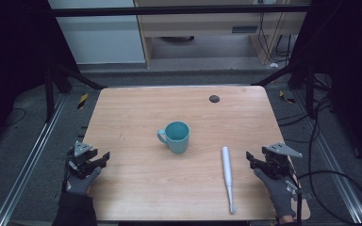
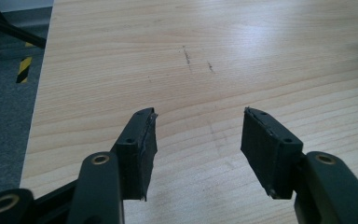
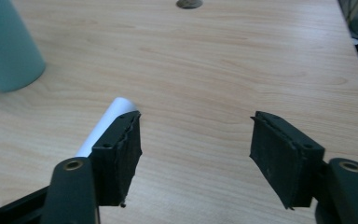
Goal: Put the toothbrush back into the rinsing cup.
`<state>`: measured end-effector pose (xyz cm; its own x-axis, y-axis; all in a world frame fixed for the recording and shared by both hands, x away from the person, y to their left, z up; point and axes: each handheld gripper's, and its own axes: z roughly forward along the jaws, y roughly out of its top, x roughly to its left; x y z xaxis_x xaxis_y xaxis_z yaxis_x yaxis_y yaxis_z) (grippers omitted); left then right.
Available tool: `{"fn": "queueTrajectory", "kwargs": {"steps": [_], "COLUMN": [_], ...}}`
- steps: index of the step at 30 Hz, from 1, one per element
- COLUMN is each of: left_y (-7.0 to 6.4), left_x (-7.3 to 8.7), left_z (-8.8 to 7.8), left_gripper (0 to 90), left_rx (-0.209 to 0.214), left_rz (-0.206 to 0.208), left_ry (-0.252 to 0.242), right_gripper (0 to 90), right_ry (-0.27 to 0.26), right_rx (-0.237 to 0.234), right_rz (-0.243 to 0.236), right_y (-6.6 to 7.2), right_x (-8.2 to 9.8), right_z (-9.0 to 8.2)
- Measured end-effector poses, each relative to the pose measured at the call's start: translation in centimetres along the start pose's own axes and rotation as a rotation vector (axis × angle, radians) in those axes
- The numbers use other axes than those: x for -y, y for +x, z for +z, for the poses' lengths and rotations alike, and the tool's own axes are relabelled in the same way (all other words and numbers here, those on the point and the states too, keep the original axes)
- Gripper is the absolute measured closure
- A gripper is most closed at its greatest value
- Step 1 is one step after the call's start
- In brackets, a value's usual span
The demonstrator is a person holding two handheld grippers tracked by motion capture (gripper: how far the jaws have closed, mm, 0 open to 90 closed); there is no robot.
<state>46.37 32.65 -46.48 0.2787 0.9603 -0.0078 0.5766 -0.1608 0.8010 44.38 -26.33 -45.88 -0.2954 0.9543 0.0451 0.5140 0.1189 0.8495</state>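
Both tongs (left (image 1: 104, 158), right (image 1: 250, 160)) gape empty; white toothbrush (image 1: 227, 175) lies lengthwise, head toward the near edge.

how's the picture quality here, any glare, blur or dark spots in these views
High view: table evenly lit, surroundings nearly black, mug and toothbrush slightly soft. Left gripper view: pale glare on the wood at upper right, jaws sharp. Right gripper view: mug at the left edge blurred, white toothbrush end washed out.
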Motion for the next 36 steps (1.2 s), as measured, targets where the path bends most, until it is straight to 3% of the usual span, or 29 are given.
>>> {"fn": "queueTrajectory", "kwargs": {"steps": [4,9,24,31,36], "left_y": [0.2,-0.1,-0.5,-0.7,-0.7], "left_x": [0.1,0.0,0.1,0.1,0.1], "left_z": [-0.1,-0.6,-0.3,-0.2,-0.1], "left_gripper": [47.4,48.2,43.1,40.7,39.7], "left_rx": [-0.003,-0.053,-0.012,-0.007,-0.005], "left_rz": [-0.027,-0.010,-0.008,-0.007,-0.004], "left_ry": [-0.016,-0.068,-0.031,-0.019,-0.014], "right_gripper": [39.5,44.3,72.7,86.9,90.0], "right_ry": [0.016,0.033,0.142,0.180,0.207], "right_rx": [-0.059,-0.101,-0.258,-0.293,-0.321], "right_rz": [-0.017,-0.045,-0.102,-0.118,-0.145], "right_y": [0.6,1.6,3.7,4.2,4.6], "right_x": [0.0,0.2,1.0,1.5,2.0], "right_z": [-0.4,-0.9,-0.7,-0.9,-1.1]}}
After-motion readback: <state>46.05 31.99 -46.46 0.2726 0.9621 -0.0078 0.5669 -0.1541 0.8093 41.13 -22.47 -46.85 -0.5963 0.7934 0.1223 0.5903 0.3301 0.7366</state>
